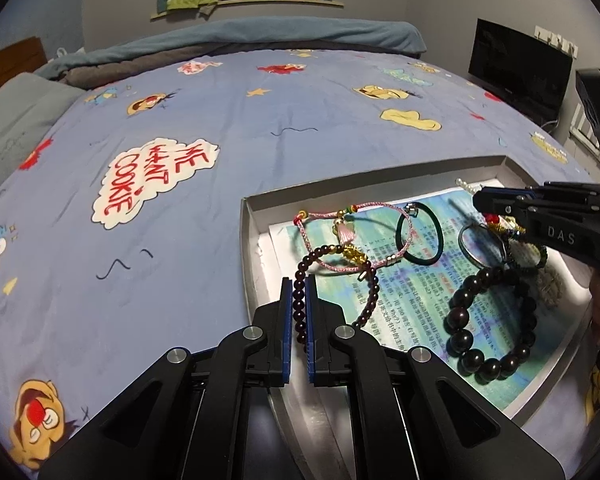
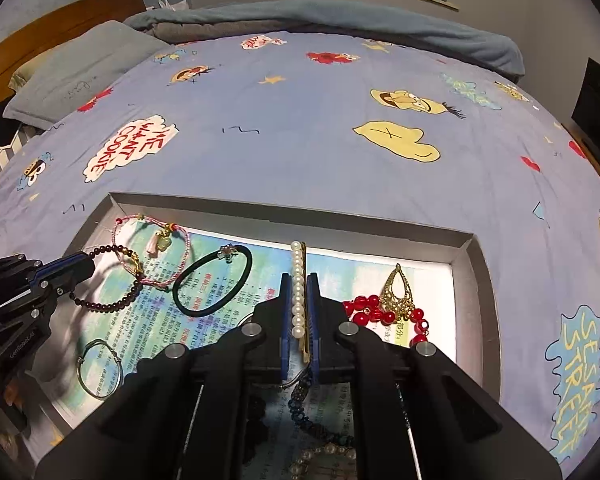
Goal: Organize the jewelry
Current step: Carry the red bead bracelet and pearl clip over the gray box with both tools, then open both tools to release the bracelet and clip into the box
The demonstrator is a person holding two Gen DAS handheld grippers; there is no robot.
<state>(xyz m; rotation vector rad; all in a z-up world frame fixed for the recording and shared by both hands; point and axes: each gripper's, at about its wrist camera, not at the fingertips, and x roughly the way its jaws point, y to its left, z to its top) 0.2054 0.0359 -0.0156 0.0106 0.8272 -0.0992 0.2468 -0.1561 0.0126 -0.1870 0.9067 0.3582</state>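
Your right gripper (image 2: pixel 299 312) is clamped on the pearl hair clip (image 2: pixel 299 280). Its long axis runs along the fingers, its far end pointing away past the fingertips toward the tray's (image 2: pixel 476 280) back wall.

Your left gripper (image 1: pixel 299 312) is closed on the garnet bead bracelet (image 1: pixel 332 276). The loop hangs out beyond the pads over the printed paper (image 1: pixel 412 300).

Only the left view shows the large dark bead bracelet (image 1: pixel 492 320). Only the right view shows the red bead strand (image 2: pixel 380 312) and gold filigree pendant (image 2: pixel 398 292), just beside your right gripper.
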